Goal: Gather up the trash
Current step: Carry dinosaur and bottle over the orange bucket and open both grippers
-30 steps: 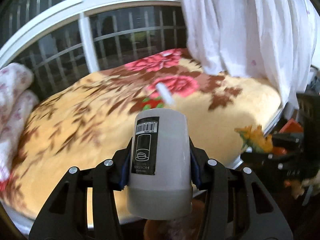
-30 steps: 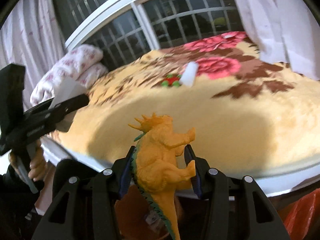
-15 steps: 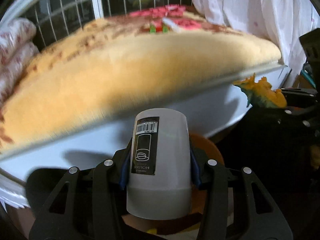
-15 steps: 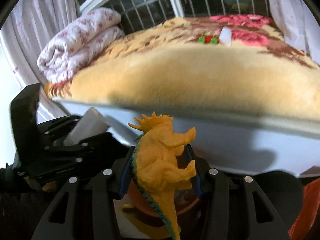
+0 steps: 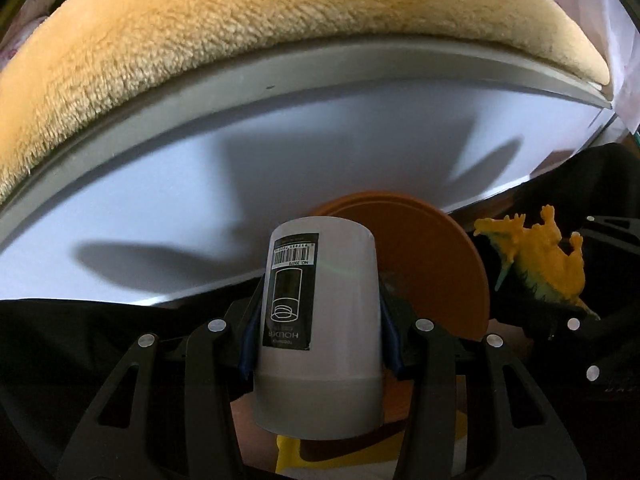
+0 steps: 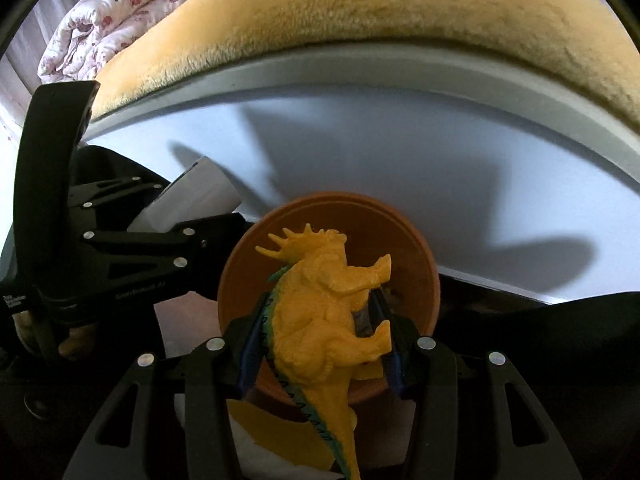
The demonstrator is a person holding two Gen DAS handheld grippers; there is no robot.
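Observation:
My left gripper [image 5: 320, 336] is shut on a white plastic holder [image 5: 320, 312] with a black barcode label, held upright between the blue pads. My right gripper [image 6: 320, 344] is shut on a yellow toy dinosaur [image 6: 320, 316] with a green ridged back. A round brown bin [image 6: 404, 236] stands on the floor against the bed frame, right under the dinosaur. In the left wrist view the brown bin [image 5: 436, 272] sits just behind and right of the holder, with the dinosaur [image 5: 548, 264] further right. The left gripper's holder [image 6: 196, 196] shows left of the bin.
A bed with a yellow plush blanket [image 5: 200, 40] and a white side panel [image 5: 200, 184] fills the upper half. A rolled floral quilt [image 6: 108, 20] lies at its far left. A yellow and white sheet [image 6: 272, 432] lies on the floor by the bin. A hand [image 6: 76, 336] grips the left tool.
Both grippers have sunk from above the bed to beside its white frame and tipped downward. The brown bin has come into view beneath them. Both grips are unchanged.

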